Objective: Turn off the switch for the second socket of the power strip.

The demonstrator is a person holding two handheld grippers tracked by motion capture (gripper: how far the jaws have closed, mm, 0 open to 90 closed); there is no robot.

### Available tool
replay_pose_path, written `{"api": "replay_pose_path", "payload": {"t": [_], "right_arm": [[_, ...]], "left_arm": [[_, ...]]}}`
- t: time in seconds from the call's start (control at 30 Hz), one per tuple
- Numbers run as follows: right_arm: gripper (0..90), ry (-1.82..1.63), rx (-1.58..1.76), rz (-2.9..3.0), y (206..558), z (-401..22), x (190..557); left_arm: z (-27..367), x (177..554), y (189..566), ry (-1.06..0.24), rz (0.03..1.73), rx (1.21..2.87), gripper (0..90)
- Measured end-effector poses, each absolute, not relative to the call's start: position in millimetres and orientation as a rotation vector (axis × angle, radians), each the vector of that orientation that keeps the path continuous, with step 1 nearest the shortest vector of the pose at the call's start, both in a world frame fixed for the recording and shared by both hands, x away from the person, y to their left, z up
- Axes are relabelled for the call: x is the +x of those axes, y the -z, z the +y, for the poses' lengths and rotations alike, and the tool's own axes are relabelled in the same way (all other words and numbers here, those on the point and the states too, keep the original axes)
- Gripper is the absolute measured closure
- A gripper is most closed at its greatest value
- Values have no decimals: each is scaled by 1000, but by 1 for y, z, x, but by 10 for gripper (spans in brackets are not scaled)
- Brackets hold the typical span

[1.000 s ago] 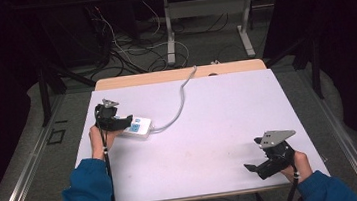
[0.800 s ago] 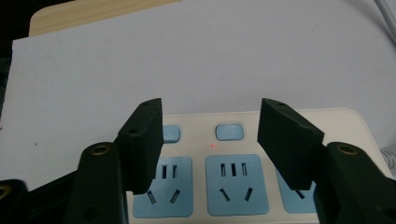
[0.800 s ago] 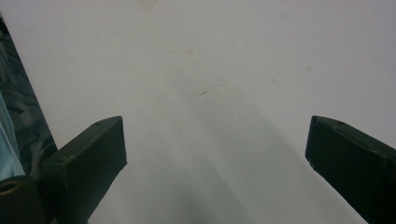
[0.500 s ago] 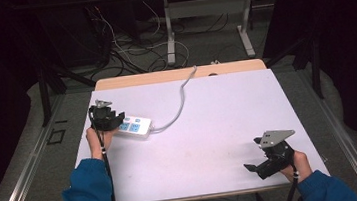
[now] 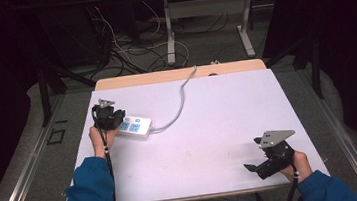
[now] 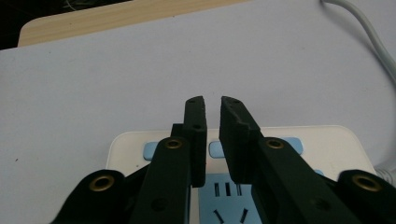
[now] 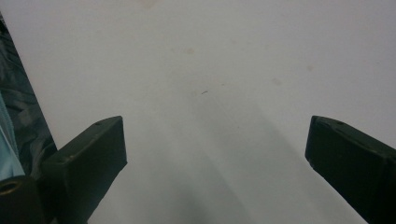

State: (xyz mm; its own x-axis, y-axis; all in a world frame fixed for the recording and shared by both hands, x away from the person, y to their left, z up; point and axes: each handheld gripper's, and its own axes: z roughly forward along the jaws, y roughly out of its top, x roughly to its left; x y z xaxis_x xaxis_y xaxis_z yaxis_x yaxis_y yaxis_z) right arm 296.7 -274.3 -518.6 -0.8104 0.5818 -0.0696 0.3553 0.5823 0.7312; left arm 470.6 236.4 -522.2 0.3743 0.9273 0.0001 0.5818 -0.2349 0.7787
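Observation:
A white power strip [image 5: 137, 126] with blue sockets lies at the table's left side, and its grey cable [image 5: 181, 102] runs off the far edge. My left gripper [image 5: 116, 119] hovers over the strip's left end. In the left gripper view the power strip [image 6: 327, 140] lies under the left gripper [image 6: 212, 105], whose jaws have just been closing. A narrow gap is left between them and nothing is in it. My right gripper [image 5: 255, 168] rests near the front right corner. In its own view the right gripper [image 7: 215, 140] stands wide open over bare tabletop.
The white table [image 5: 218, 111] has a wooden strip along its far edge [image 5: 179, 74]. Behind it stand desk legs [image 5: 169, 36] and loose cables on the floor. Blue sleeves come in from the bottom.
The left gripper's jaws have drawn nearly together over the power strip's end. Both hands and the right gripper have stayed where they were.

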Motion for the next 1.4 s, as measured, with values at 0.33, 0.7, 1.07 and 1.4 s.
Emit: {"api": "replay_pose_path", "payload": {"t": [0.33,0.7,1.07,1.4], "right_arm": [[49,-1061,761,2520,519,-274,297],[49,-1060,757,2522,519,-275,297],[49,-1063,762,2521,519,-274,297],[49,-1070,761,2515,520,-274,297]], "left_arm": [[234,472,525,-583,1274,1945,899],[234,476,535,-574,1261,1988,899],[232,477,539,-584,1267,2000,899],[235,477,541,-587,1236,1997,900]]}}
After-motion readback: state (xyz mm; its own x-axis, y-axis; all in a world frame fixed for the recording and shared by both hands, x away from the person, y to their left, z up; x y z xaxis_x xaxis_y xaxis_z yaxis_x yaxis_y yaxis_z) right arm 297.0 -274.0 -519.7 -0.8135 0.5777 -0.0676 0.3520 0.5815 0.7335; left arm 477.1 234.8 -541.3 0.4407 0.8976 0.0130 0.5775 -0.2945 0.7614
